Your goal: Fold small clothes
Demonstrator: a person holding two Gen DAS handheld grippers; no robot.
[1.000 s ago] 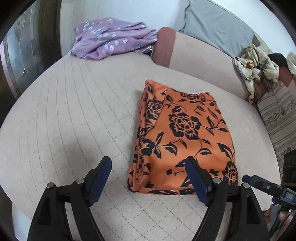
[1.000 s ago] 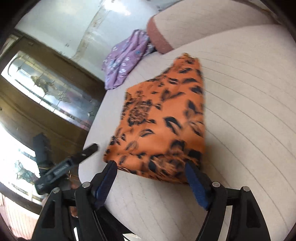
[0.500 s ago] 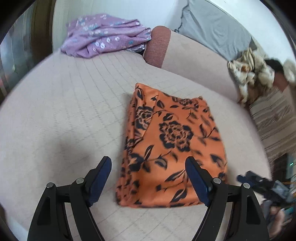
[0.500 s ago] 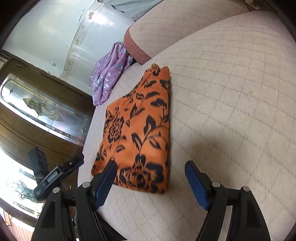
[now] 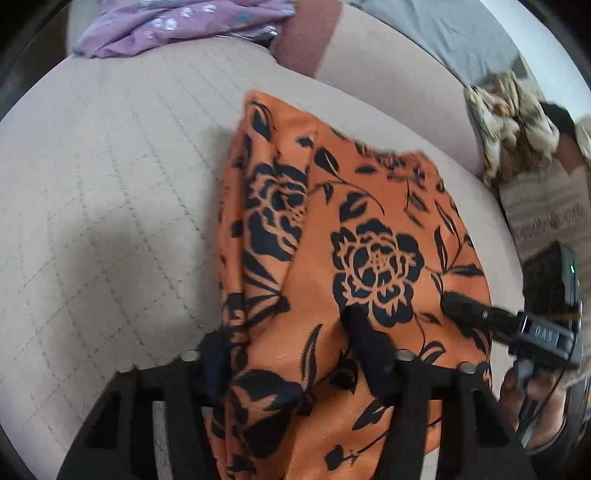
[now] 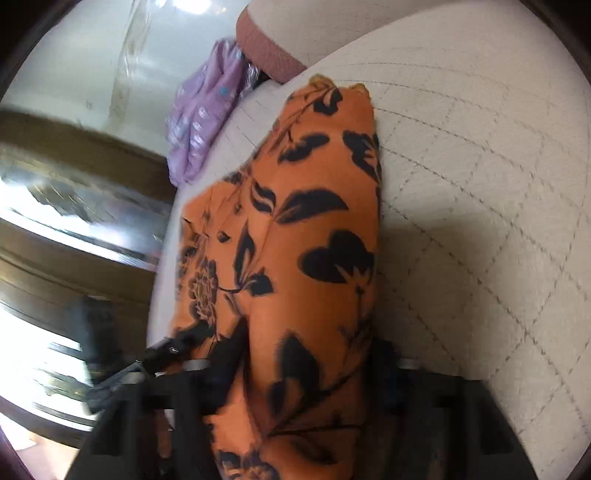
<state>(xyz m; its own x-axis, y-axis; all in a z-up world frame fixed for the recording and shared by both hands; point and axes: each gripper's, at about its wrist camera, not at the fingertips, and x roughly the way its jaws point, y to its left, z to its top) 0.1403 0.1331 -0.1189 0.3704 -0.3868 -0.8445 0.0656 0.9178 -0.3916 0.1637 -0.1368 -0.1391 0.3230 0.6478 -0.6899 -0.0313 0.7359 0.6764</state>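
Two views show us one folded orange cloth (image 5: 369, 229) printed with black flowers, lying on a pale quilted bed (image 5: 110, 184).

From the left wrist, we see the left gripper (image 5: 291, 354) set over the cloth's near left corner. Its fingers (image 5: 373, 350) have just been closing and now pinch the fabric, which bunches up between them. Half a second ago they stood wide and clear of the near edge. To the left the stitched bed lies bare up to a crumpled purple garment (image 5: 177, 26) at the far edge. Behind the cloth sit a pinkish bolster (image 5: 388, 81) with a rust end, a grey pillow (image 5: 461, 33) and a heap of patterned fabric (image 5: 517, 110) on the right. The right gripper (image 5: 469, 306) reaches the cloth's near right edge.

From the right wrist, blurred, we see the right gripper (image 6: 306, 362) astride the cloth's (image 6: 314, 240) near right corner. Its fingers (image 6: 229, 354) have likewise just been closing and squeeze the soft fabric into a raised ridge; earlier the cloth lay flat. Right of the fold the diamond-stitched bed (image 6: 480, 203) is open. On the left the bed's edge drops to a dark wood cabinet (image 6: 74, 166) with glass, and the left gripper (image 6: 170, 350) shows at the cloth's other corner. The purple garment (image 6: 207, 110) lies far off.
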